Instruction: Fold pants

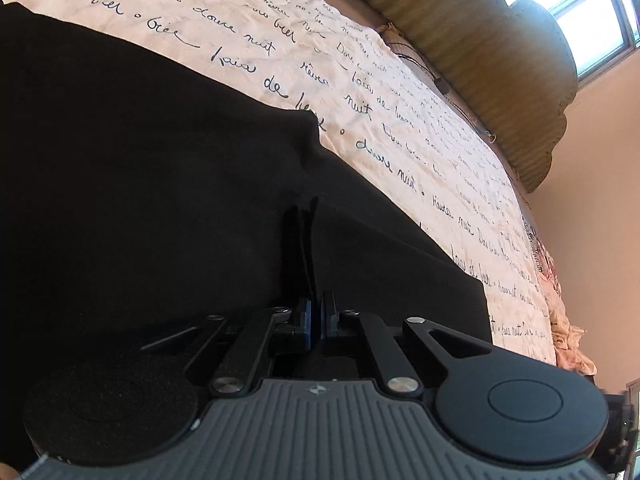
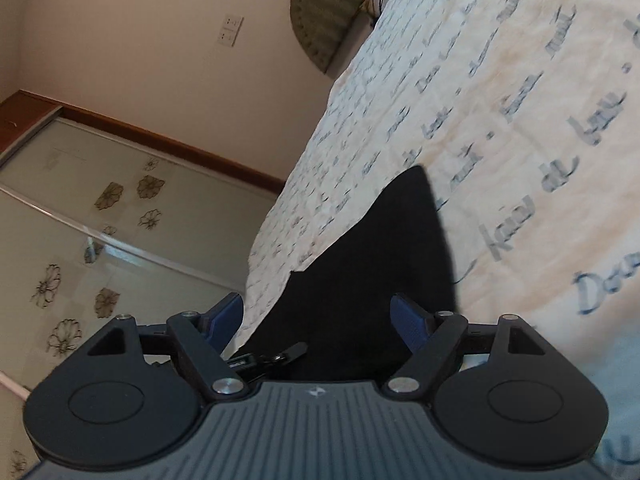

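Black pants (image 1: 140,160) lie spread on a cream bedspread (image 1: 360,80) printed with dark handwriting. My left gripper (image 1: 302,210) is shut, its two fingers pressed together on a raised fold of the pants near the cloth's right edge. In the right wrist view a pointed end of the same pants (image 2: 384,240) runs away from me over the bedspread (image 2: 500,100). My right gripper (image 2: 318,314) stands open just above that cloth. Its blue pads (image 2: 408,320) are wide apart and press on nothing. The view is tilted and a little blurred.
A ribbed olive headboard (image 1: 480,60) and a window (image 1: 592,12) stand beyond the bed. Rumpled pale bedding (image 1: 568,320) hangs at the bed's right edge. The right wrist view shows a flowered sliding door (image 2: 100,220), wall sockets (image 2: 230,30) and the bed's left edge (image 2: 272,240).
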`<state>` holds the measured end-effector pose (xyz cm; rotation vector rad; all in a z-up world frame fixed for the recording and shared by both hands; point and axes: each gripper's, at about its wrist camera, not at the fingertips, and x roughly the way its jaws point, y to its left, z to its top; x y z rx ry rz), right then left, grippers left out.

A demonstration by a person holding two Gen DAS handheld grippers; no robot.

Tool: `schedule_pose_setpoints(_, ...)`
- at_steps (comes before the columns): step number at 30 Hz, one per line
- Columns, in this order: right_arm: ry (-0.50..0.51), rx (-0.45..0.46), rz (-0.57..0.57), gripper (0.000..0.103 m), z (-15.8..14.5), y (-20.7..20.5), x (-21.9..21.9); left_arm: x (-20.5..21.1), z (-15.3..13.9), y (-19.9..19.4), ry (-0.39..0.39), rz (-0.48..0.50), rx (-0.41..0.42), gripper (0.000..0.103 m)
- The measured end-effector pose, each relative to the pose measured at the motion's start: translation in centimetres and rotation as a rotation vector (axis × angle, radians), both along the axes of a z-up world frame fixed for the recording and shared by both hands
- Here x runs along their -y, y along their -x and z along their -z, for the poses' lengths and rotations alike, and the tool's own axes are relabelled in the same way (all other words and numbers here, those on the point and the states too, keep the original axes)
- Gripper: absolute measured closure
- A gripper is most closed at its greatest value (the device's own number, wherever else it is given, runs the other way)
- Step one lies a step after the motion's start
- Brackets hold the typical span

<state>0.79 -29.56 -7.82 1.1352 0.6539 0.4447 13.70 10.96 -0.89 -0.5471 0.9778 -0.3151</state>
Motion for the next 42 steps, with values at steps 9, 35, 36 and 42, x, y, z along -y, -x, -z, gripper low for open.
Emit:
schedule_pose_setpoints(9, -0.049, -0.091, 0.050, 0.027, 1.9, -0.3, 0.8, -1.2, 0.1, 0.3, 0.036, -0.003, 0.000, 0.093)
schedule_pose_setpoints(35, 0.976, 0.497, -0.571, 0.015, -7.7, -0.2, -27.8, -21.9, -9.9, 21.1, -0.206, -0.565, 0.295, 0.040)
schedule_pose_setpoints(36, 1.040, 0.569, -0.618, 0.015, -7.3, 0.6, -30.2, -22.8, -9.7, 22.2, -0.194, -0.590, 0.284, 0.039)
schedule_pose_setpoints(42, 1.298, 0.832, -0.739, 0.015, -6.0, 1.9, -40.1, -24.8, -8.7, 25.5, -0.130, -0.627, 0.270, 0.039)
